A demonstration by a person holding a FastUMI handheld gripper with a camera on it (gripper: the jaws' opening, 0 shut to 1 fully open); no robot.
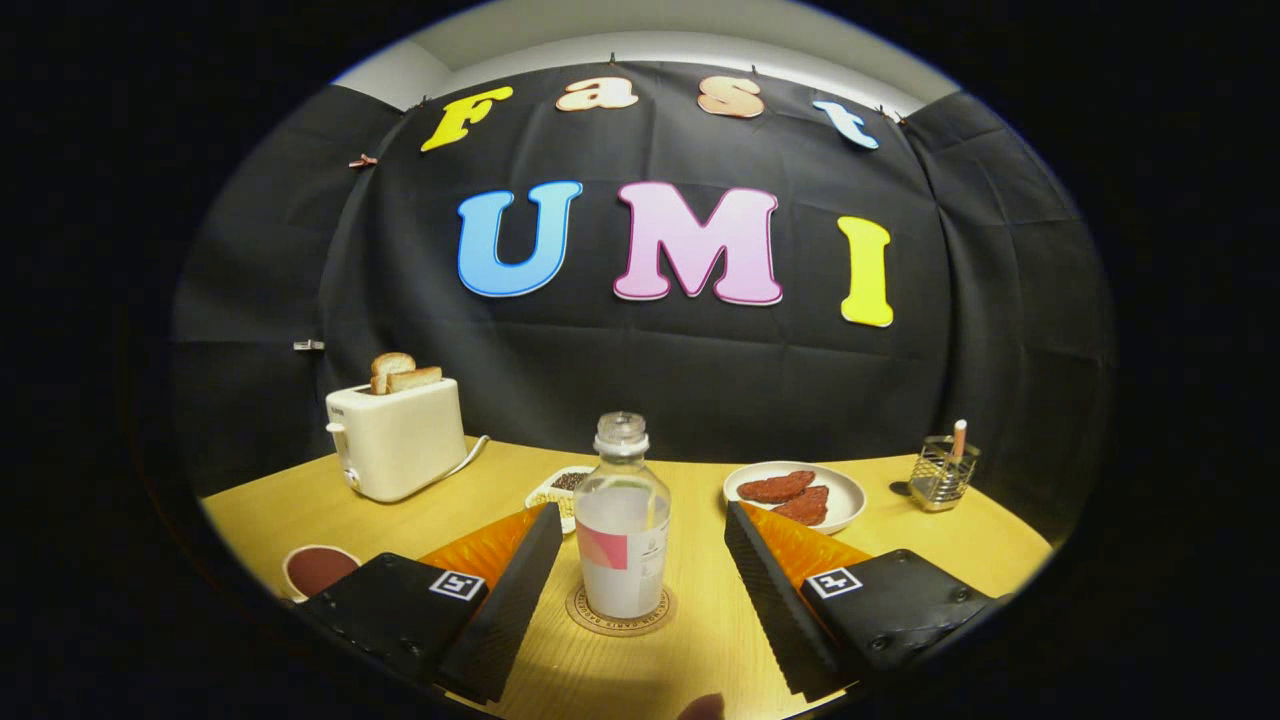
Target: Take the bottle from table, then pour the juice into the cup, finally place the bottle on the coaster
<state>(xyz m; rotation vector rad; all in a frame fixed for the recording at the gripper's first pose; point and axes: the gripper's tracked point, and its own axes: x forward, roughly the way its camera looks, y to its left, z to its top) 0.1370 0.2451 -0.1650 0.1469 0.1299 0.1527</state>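
- The tongs (640, 590) stand spread wide, fingers clear of the bottle (622, 530) on either side.
- The bottle stands upright on the coaster (590, 618), between the fingers.
- The cup (318, 570) sits on the table (700, 650), beside the left finger.

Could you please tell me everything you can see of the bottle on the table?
The bottle is clear, plastic by the look of it, with a rounded shoulder, a short neck and a clear screw cap that is on. Pale whitish liquid fills most of it, and a label wraps the body. It stands upright on a round coaster on the yellow table, between the fingers of the open claw, which do not touch it.
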